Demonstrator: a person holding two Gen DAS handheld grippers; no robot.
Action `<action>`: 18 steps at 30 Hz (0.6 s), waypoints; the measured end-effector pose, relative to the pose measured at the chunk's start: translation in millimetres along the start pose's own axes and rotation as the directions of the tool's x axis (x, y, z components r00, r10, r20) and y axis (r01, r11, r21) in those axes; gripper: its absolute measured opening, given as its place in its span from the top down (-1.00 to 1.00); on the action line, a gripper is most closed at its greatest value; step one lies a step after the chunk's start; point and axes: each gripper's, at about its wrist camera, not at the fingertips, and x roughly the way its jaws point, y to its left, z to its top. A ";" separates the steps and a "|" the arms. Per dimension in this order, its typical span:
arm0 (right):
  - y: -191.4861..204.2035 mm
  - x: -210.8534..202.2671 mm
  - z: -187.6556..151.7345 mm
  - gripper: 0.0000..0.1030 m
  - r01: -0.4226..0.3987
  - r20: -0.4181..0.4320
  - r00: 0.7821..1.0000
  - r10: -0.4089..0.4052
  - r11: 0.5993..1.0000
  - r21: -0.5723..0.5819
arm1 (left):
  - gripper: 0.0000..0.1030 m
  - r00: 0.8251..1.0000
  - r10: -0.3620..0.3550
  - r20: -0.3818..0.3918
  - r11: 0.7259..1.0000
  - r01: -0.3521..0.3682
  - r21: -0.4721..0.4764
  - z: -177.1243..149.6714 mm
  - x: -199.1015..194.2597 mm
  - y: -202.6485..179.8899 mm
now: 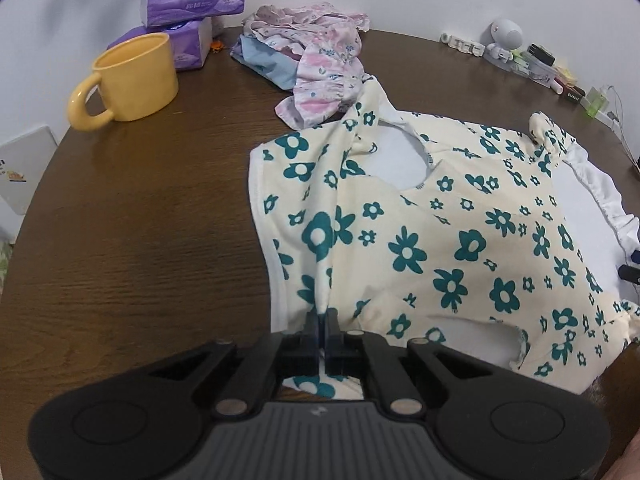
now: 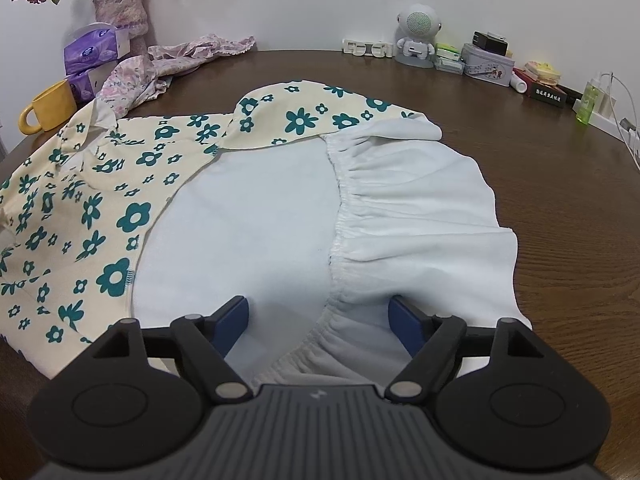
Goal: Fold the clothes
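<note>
One dress (image 1: 460,236) on the desk (image 1: 140,208), cream with teal flowers, white lining and ruffled hem turned up toward the right side. Spread flat over the desk's near half; near edge cut off below both views.

Left gripper (image 1: 323,322) pinched tight on a raised ridge of the dress near its near-left edge, cloth pulled up between the pads. Right gripper (image 2: 318,316) spread wide over the white lining beside the gathered seam, pads not pressing; cloth bulged between them.

One second garment (image 1: 312,56), pink and crumpled, at the far edge, touching the dress's far corner; shape impossible to make out. Blue cloth half hidden under it.

One yellow mug (image 1: 124,80) at the far-left. Two purple tissue packs (image 1: 192,0), stacked behind the mug. One vase (image 2: 120,8) with dried flowers, top cut off. One white robot figure (image 2: 418,36) at the far edge, beside a row of small boxes and bottles too small to count.
</note>
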 end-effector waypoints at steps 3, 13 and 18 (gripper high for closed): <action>-0.7 0.4 0.1 -0.51 0.000 0.000 1.000 0.000 1.000 -0.001 | 0.94 1.000 0.025 -0.001 1.000 -0.025 0.019 0.7 -1.2 -1.3; -4.4 -2.9 11.5 -0.49 -0.024 -0.017 1.000 0.024 1.000 0.015 | 0.36 0.988 0.012 0.156 0.995 -0.027 0.095 25.3 -28.0 -14.9; 14.5 -14.6 47.9 -0.38 -0.033 0.045 0.998 0.035 0.998 -0.060 | 0.42 0.983 -0.051 0.176 0.980 0.016 0.196 45.3 -5.4 -40.0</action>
